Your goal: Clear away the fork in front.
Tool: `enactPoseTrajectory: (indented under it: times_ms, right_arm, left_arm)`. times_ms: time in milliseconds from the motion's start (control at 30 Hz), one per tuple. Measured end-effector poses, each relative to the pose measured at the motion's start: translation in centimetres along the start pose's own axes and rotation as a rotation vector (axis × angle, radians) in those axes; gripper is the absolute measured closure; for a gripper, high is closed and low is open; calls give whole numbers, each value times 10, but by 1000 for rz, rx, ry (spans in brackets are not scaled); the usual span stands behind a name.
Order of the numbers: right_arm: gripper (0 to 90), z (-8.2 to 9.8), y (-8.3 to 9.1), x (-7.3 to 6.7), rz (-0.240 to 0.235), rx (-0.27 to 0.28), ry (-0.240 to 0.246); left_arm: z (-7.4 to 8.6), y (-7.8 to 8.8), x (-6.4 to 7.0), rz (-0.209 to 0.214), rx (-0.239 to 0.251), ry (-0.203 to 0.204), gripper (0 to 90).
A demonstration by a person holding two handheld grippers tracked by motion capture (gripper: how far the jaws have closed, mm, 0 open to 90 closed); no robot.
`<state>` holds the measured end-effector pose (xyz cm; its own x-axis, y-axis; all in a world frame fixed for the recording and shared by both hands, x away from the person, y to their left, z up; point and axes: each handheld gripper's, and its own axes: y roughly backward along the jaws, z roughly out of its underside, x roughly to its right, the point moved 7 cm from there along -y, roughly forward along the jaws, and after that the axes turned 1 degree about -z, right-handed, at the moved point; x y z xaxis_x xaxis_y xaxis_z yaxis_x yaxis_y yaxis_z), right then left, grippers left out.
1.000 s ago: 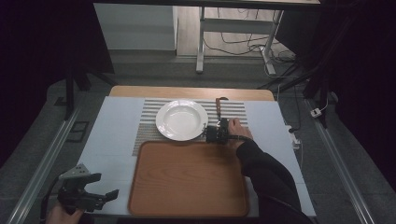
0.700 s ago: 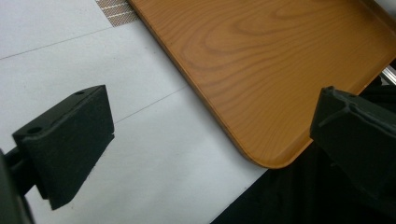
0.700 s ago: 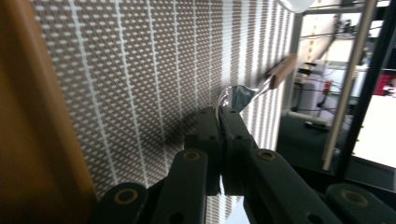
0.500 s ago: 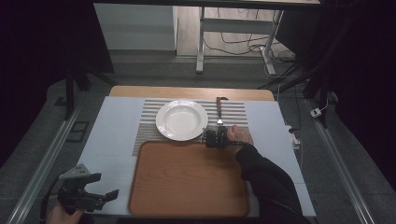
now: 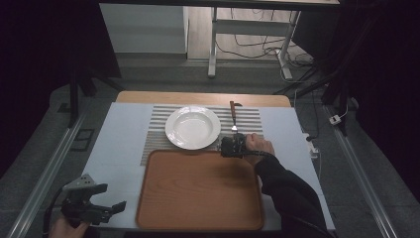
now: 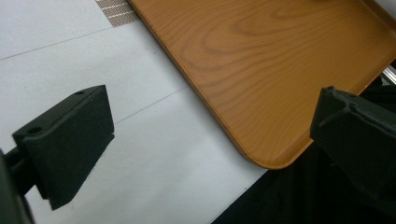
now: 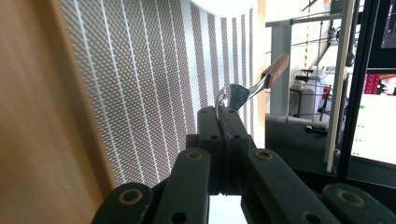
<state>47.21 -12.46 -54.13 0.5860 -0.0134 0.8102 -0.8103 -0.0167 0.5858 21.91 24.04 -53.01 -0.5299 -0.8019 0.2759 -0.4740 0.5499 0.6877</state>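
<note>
Right hand-held gripper [image 5: 233, 145] had eased a little toward the tray over the last second and sat at the spoon's bowl end. Jaws were pressed together, with the bowl's edge pinched at their tips.

- Counter [image 5: 119, 144]: no change.
- Tray [image 5: 198, 193]: bare, nearest the person, no change.
- Mat [image 5: 252, 121]: striped, just beyond the tray, no change.
- Plate [image 5: 193, 127]: on the mat's left half, well apart from the spoon.
- Left hand-held gripper [image 5: 111, 197]: jaws spread and holding nothing, hanging at the counter's near-left corner just off the tray's corner. No change.
- Spoon [image 5: 232, 115]: on the mat right of the plate, same spot and heading as a second ago.

My read was that the grasp was made and the lift hadn't started. A move to the tray or plate looked like the next step.

Spoon's long axis ran near-to-far, across the mat's stripes. The wooden handle pointed away from the person toward the far edge, and the bowl pointed at the tray. The right hand-held gripper came in from the right, roughly crosswise to that axis. Couldn't tell from the right gripper view whether the handle was already off the mat.
</note>
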Motion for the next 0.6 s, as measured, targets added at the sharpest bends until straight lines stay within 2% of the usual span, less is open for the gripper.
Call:
enactPoseTrajectory:
  times_ms: [67, 100, 167, 200, 233, 267, 333, 367, 400, 467, 600]
  right_arm:
    - [898, -1, 8, 2, 6, 6, -4]
    - [898, -2, 10, 1, -6, 37, -21]
    - [898, -2, 19, 1, -10, 27, -24]
    - [897, -2, 21, 1, -13, 38, -27]
    - [897, -3, 23, -1, -46, 60, -33]
    - [897, -2, 28, 0, -14, 54, -27]
    - [897, -2, 34, -3, -32, 66, -38]
    - [898, -2, 36, -6, -64, 84, -47]
    - [897, -1, 39, -5, -40, 93, -47]
    - [897, 0, 47, -6, -52, 107, -59]
    - [898, 1, 62, -10, -87, 177, -129]
  left_arm:
    - [0, 0, 0, 0, 0, 0, 0]
    - [0, 0, 0, 1, 1, 2, 0]
    - [0, 0, 0, 2, 3, 3, 0]
    - [0, 1, 0, 2, 3, 1, 0]
    - [0, 1, 0, 2, 3, 1, 0]
    - [0, 1, 0, 2, 4, 0, 0]
    - [0, 1, 0, 1, 4, -4, 0]
    - [0, 1, 0, 1, 5, -6, 0]
    - [0, 1, 0, 1, 5, -6, 0]
    - [0, 1, 1, 2, 5, -8, 0]
    - [0, 1, 1, 4, 7, -12, 0]
